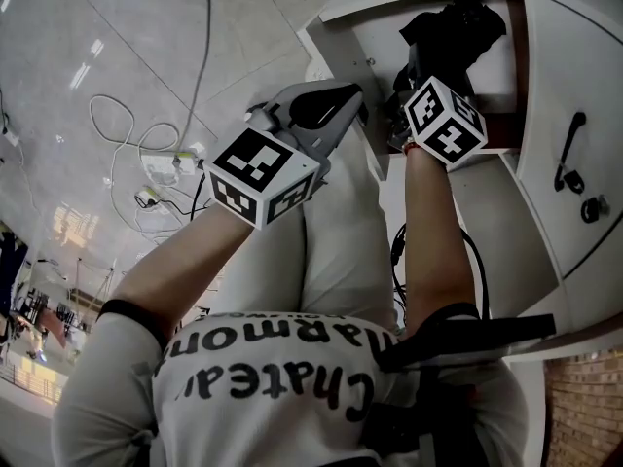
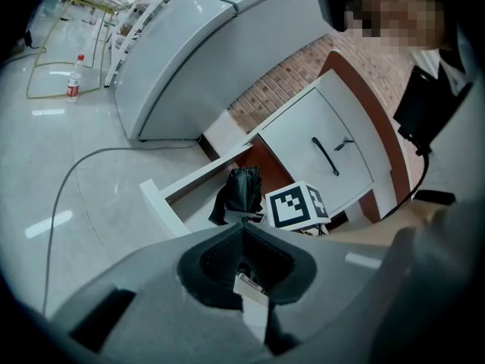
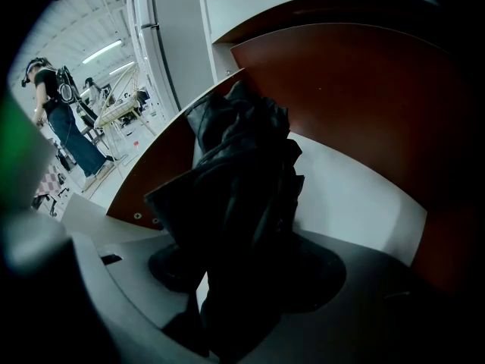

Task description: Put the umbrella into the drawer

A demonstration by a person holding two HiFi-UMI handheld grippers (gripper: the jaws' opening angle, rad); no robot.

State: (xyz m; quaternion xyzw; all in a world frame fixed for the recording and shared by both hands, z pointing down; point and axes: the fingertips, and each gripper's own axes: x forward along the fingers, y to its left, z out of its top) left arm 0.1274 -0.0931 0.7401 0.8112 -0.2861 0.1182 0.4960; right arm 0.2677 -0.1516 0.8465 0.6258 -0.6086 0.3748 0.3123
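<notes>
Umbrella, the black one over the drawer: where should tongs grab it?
Likely across the folded umbrella at its narrow bundle, from above, as the right tongs hold it: the cloth is gathered tight there, and its length points down into the drawer.

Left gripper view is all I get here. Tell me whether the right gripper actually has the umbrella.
Observer: Yes. In the right gripper view the right gripper is closed on the black folded umbrella, with fabric filling the gap between the pads.
Operator: Give me what lies under it.
Observer: The drawer. Its white floor shows bare beside the umbrella, with brown walls behind. Whether the umbrella touches the floor, I cannot tell.
Operator: Now place my left gripper.
Observer: In the head view the left gripper is outside the drawer, jaws together, its tip close to the drawer's white outer wall.
</notes>
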